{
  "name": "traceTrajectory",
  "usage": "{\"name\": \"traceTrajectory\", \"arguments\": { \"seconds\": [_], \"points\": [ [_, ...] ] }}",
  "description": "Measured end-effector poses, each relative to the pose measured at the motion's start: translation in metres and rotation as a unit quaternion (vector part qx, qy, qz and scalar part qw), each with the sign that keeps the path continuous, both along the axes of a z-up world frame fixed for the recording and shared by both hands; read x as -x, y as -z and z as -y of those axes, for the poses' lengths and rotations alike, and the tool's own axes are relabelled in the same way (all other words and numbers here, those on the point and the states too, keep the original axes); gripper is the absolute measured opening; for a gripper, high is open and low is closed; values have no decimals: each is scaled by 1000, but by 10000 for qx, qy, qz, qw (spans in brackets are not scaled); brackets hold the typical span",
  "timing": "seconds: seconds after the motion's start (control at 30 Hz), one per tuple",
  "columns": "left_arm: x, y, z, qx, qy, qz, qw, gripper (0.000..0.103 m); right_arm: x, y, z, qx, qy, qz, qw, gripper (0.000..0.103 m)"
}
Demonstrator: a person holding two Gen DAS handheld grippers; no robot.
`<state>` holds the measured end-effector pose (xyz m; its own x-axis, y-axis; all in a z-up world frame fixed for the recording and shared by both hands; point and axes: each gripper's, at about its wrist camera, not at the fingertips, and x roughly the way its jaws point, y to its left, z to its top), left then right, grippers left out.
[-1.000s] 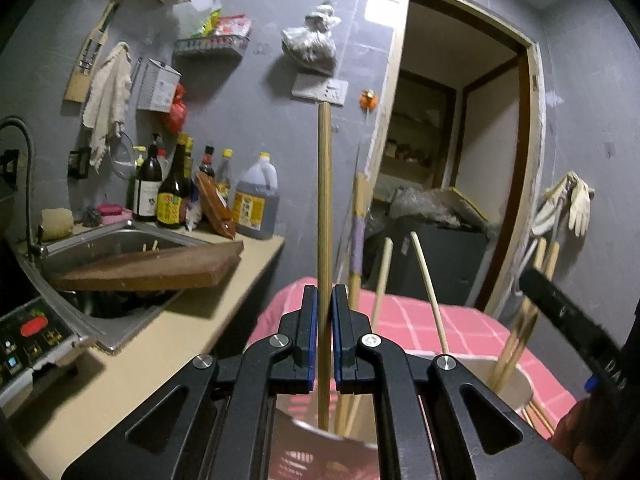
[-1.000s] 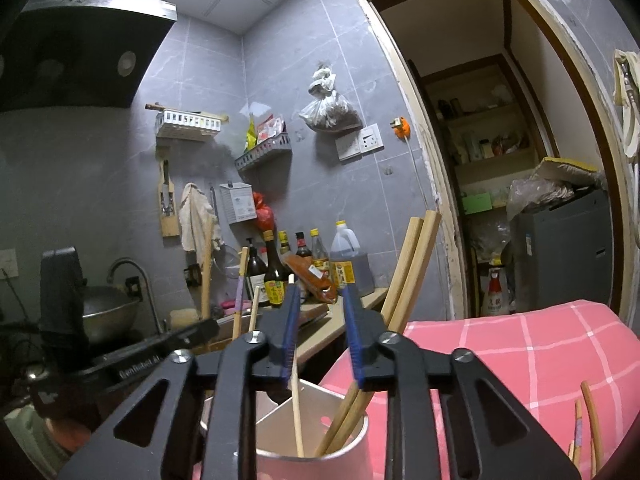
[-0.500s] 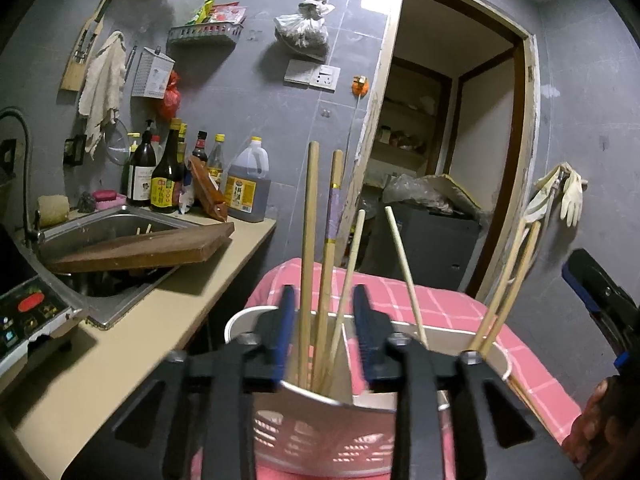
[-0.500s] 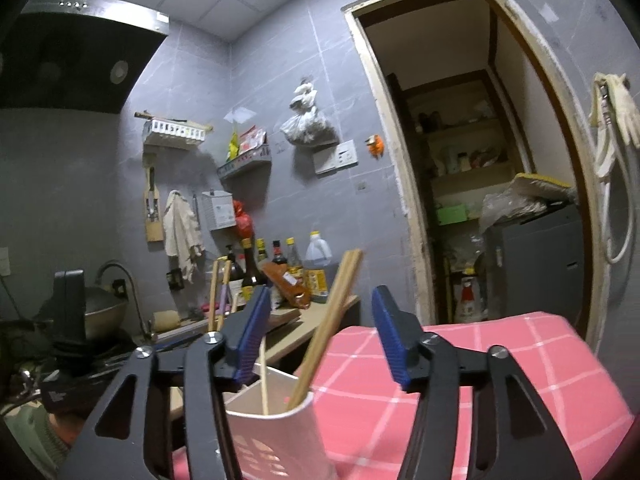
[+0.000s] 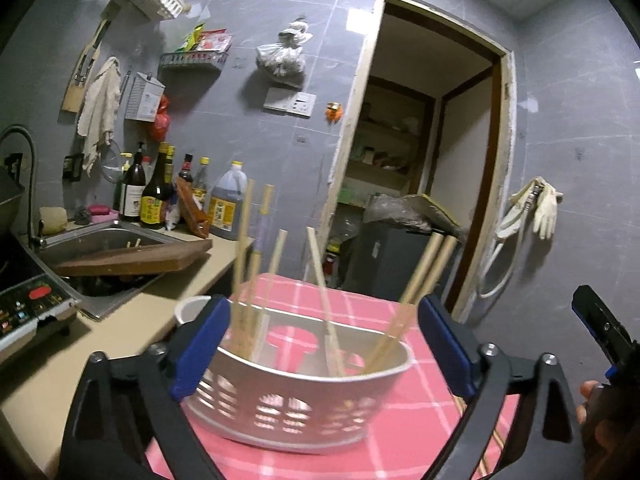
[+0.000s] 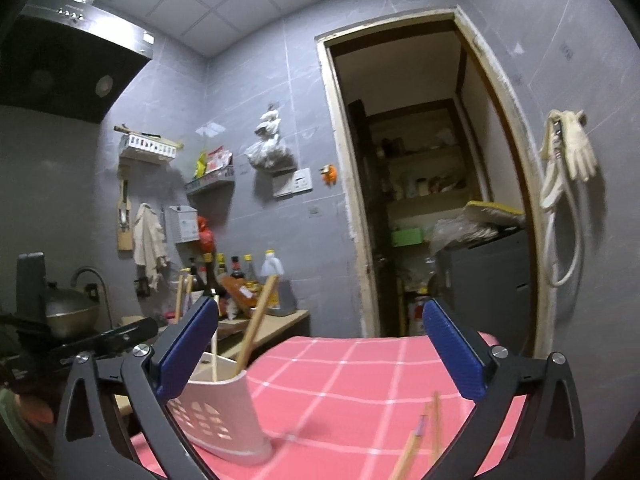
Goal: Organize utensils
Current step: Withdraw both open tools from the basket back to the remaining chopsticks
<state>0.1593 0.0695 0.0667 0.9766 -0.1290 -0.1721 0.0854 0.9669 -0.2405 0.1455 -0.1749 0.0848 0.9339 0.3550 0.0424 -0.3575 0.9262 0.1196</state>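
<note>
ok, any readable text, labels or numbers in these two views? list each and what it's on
None can be read.
Bottle labels: printed, too small and blurred.
Jug label: yellow, characters illegible.
Cooktop panel: red button and icons, no legible text.
Grey wall box: a faint mark, unreadable.
Packets on the wall shelf: print too blurred.
Range hood: only small dots, no words legible.

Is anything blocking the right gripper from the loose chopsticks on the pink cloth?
Nothing visible. The right gripper is open above the pink checked cloth, and the loose chopsticks lie bare, well clear of the white holder.
</note>
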Motion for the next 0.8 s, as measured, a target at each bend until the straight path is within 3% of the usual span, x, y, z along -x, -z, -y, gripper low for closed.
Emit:
{"name": "traceTrajectory", "arguments": {
  "seconds": [0.23, 0.43, 0.7, 0.8],
  "points": [
    [10, 6, 49, -176, 448, -127, 9988, 100, 13, 4, 32, 220, 422, -108, 9988, 103],
    [-4, 21, 88, -271, 792, -614, 9946, 100, 10, 15, 52, 379, 756, -459, 9954, 103],
    [-28, 50, 128, -599, 1184, -1387, 9814, 100, -20, 38, 71, 573, 853, -1411, 9846, 103],
    [-37, 57, 139, -702, 1322, -1606, 9756, 99, -33, 48, 73, 644, 779, -1779, 9788, 98]
  ]
}}
